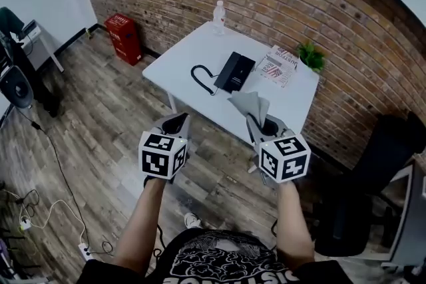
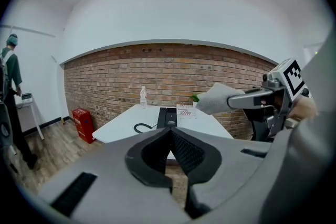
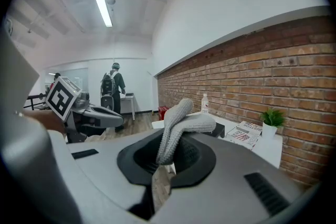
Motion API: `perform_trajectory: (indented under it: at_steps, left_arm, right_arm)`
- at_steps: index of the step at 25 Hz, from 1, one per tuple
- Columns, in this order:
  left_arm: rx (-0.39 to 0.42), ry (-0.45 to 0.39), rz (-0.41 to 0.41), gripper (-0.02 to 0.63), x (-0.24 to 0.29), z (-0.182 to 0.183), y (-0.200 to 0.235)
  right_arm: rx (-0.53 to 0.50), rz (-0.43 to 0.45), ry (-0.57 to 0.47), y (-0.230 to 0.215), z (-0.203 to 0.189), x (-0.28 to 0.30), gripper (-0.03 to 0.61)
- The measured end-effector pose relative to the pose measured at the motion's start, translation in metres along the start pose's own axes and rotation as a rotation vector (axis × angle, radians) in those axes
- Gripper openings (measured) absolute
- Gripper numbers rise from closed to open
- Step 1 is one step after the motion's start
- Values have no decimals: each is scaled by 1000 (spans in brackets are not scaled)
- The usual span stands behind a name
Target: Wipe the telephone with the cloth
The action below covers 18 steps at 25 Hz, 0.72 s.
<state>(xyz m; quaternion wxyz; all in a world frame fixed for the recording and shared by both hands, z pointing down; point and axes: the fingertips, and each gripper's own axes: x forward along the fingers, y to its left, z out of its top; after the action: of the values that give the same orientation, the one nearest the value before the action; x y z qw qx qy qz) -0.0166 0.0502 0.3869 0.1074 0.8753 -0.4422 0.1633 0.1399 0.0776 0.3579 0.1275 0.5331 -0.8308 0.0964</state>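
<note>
Closest to you, your right gripper [image 1: 258,124] is clamped on the grey cloth [image 1: 250,103]. In the right gripper view the jaws pinch a lower fold and the rest of the cloth stands up and flops over the tips. Your left gripper [image 1: 178,122] has its jaws pressed together with nothing between them, held level beside the other.

Both grippers are short of the white table [image 1: 186,53], so I judge the step in hand to be the approach. Bring the right gripper in over the near edge and lower it until the loose, drooping part of the cloth meets the phone first, not the hard jaw tips.

The black telephone [image 1: 234,71] lies flat near the middle of the table, with its coiled cord [image 1: 200,80] looping off to the left. Wipe along its length in light strokes — it looks light enough to slide. The left gripper could rest on one end to pin it, clear of the cord.

Beyond the phone, a magazine [image 1: 277,65] lies just beside it on the right, with a small plant [image 1: 311,56] and a bottle [image 1: 218,15] near the wall, so keep your strokes short of them.
</note>
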Motion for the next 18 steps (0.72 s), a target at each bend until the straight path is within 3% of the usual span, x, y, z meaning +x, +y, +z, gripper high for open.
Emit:
perform_trajectory:
  at_steps: [8, 18]
  left_arm:
    - [18, 3, -76, 5, 14, -1, 43]
    - [29, 16, -120, 5, 34, -2, 61]
  right_arm:
    - [4, -66, 15, 18, 8, 35, 11]
    - [19, -103, 17, 10, 10, 59, 10]
